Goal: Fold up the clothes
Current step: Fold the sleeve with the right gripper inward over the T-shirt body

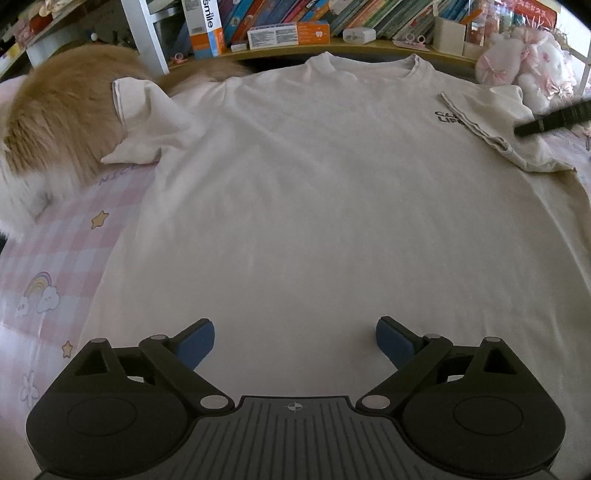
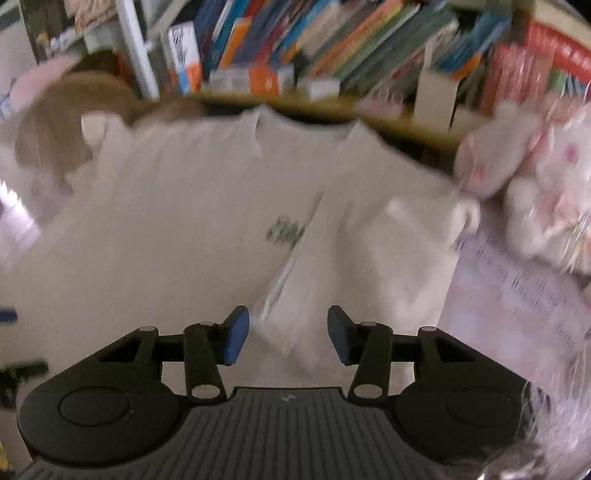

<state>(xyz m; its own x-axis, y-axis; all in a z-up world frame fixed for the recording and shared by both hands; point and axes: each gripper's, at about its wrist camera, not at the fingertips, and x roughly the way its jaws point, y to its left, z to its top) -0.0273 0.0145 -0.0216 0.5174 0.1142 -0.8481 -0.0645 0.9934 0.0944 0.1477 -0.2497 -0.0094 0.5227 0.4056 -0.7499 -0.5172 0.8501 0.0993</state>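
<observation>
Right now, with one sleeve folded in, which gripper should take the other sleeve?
Probably left. The unfolded sleeve lies on its side beside the cat, and the left gripper is open and empty. The right gripper hangs over the folded sleeve.

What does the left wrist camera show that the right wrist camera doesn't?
Only the left view shows the rainbow print on the checked sheet, and the right claw's dark tip over the folded sleeve. Only the right view shows that claw open, the sleeve's corner between its pads. Both show the white T-shirt, the bookshelf, the furry animal and the plush toy.
</observation>
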